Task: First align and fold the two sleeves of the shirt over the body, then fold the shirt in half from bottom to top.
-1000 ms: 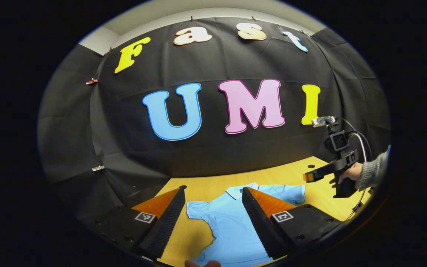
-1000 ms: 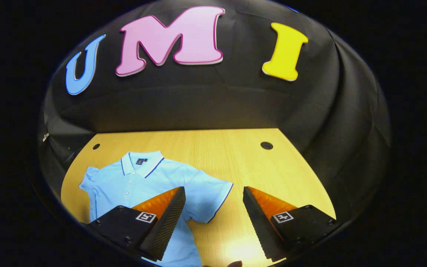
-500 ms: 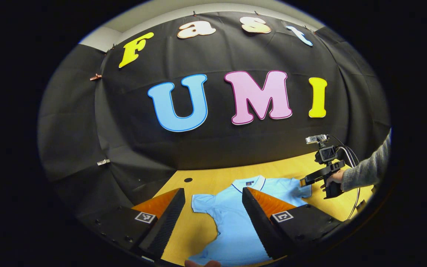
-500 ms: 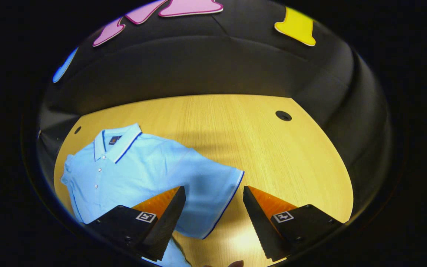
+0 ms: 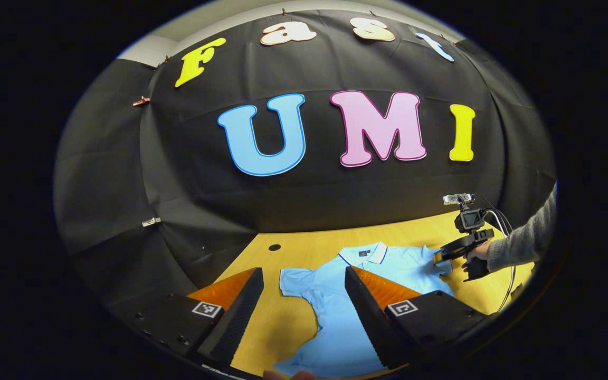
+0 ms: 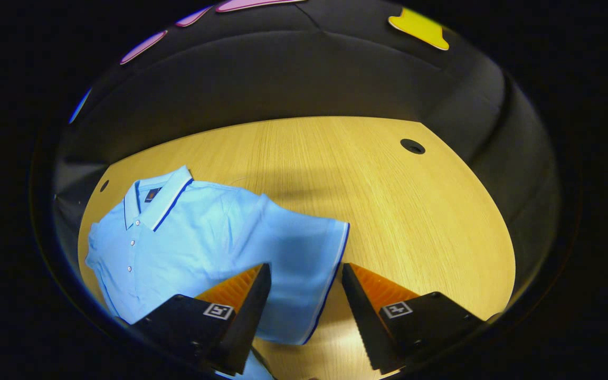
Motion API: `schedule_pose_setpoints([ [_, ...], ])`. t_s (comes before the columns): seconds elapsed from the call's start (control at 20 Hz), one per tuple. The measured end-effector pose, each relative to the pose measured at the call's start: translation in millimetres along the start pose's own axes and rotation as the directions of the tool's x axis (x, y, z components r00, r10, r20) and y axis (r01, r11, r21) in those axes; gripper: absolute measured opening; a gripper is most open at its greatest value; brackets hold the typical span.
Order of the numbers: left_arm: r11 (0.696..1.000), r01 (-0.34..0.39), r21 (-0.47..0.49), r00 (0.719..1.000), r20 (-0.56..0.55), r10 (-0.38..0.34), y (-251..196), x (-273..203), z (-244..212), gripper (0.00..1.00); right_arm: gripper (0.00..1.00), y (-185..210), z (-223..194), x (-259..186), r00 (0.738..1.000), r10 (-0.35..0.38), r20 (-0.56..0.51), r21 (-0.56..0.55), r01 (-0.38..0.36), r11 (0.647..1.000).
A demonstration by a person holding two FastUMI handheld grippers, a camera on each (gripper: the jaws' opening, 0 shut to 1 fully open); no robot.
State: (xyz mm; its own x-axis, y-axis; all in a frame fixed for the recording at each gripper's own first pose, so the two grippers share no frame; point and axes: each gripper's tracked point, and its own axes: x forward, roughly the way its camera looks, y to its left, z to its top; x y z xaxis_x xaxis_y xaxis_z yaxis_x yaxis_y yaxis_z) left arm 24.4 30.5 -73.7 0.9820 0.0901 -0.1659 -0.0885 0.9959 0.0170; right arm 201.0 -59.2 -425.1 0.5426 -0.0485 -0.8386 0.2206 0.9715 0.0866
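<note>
The shirt (image 6: 198, 248) is lying flat on the table (image 6: 388, 211). The right gripper (image 6: 304, 279), fingers parted, is straddling the sleeve (image 6: 309, 264) hem without pinching it; it should bite the cuff's edge squarely. The left gripper (image 5: 304, 295) is hovering wide open, holding nothing.

A light wood-grain tabletop (image 6: 335, 174) is bounded at the rear by the black cloth wall (image 5: 304, 200). Round dark holes (image 6: 412, 146) are set in its far corners.

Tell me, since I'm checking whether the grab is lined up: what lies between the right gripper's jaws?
In the right gripper view, the shirt's sleeve hem and bare table lie between the right gripper's open jaws.
</note>
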Motion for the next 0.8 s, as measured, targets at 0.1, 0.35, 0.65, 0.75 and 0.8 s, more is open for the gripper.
schedule_pose_setpoints([
  [0.1, 1.0, -0.002, -0.002, 1.0, -0.004, 0.002, 4, 3, -1, 0.98, 0.68, 8, -2, 0, 1.0, 0.002, -0.009, -0.001, -0.002, 1.0],
  [0.35, 1.0, -0.002, 0.0, 1.0, -0.001, 0.002, 12, 5, 2, 0.98, 0.18, 10, -3, -7, 0.999, -0.017, -0.03, 0.034, 0.018, 0.999],
  [0.65, 1.0, -0.001, 0.006, 1.0, -0.008, 0.001, 18, 3, -1, 0.98, 0.06, 15, -4, -9, 1.0, -0.01, 0.009, -0.022, 0.011, 1.0],
  [0.75, 1.0, -0.002, 0.01, 1.0, -0.009, 0.002, 22, 1, -1, 0.98, 0.06, 17, 3, -15, 0.999, -0.006, 0.044, -0.009, 0.007, 1.0],
  [0.8, 1.0, -0.002, 0.009, 1.0, -0.009, 0.002, 22, 1, -3, 0.98, 0.06, 20, 7, -19, 0.998, -0.001, 0.063, -0.008, 0.002, 1.0],
])
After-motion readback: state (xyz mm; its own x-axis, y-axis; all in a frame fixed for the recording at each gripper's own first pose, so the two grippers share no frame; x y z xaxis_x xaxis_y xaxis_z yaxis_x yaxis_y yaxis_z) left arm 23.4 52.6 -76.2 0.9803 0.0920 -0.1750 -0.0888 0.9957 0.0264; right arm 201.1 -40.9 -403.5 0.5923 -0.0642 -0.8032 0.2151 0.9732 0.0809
